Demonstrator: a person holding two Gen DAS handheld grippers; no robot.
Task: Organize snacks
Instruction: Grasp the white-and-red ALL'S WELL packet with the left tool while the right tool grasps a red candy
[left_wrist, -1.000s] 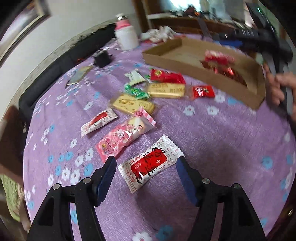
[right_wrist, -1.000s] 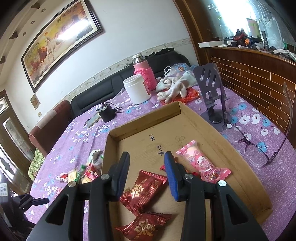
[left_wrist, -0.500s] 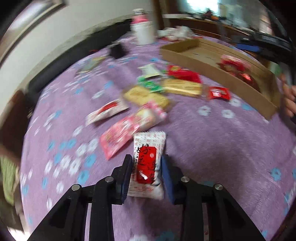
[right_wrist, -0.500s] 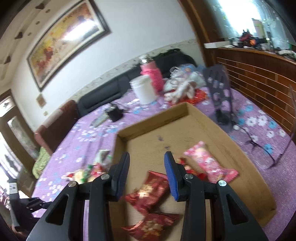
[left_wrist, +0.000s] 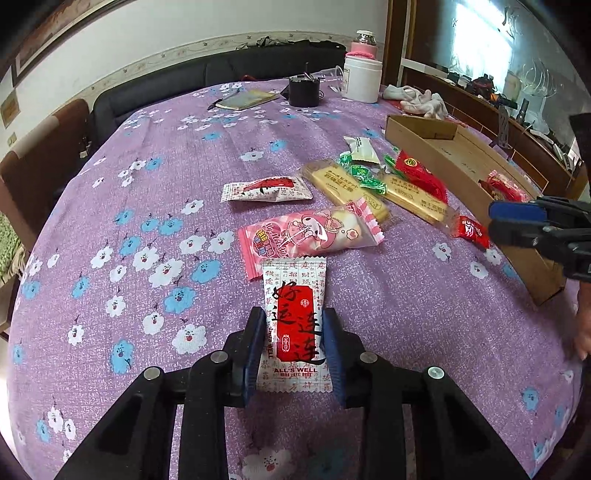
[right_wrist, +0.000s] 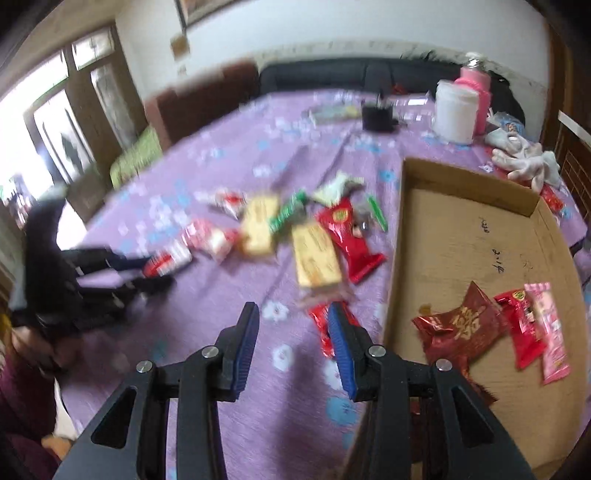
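Since a second ago, closing of the left gripper (left_wrist: 294, 345) around the white-and-red packet (left_wrist: 294, 317), then loose between wide jaws, now pinched by its sides with the pads pressing on the wrapper. Still lying on the purple tablecloth (left_wrist: 155, 155), toward the near edge of the table, top end touching the pink packet (left_wrist: 308, 232) behind it. Swinging of the right gripper (right_wrist: 292, 345) out of the cardboard tray (right_wrist: 476, 236) and over the cloth just beside the tray's left wall, jaws parted a little and holding nothing, small red packet (right_wrist: 323, 325) partly hidden behind the right pad.

Likely troubles from here: gripping only the crinkly film and not the snack inside, letting the packet slide out or droop while lifting; dragging the pink packet along, being in contact with it. Carrying toward the tray at the right edge of the table, crossing the space where the right gripper is working, risking a knock between the two. Landing the right pad on top of the small red packet and not around it, pushing it against the tray wall. Blurring in the right view, making its exact aim hard to judge.
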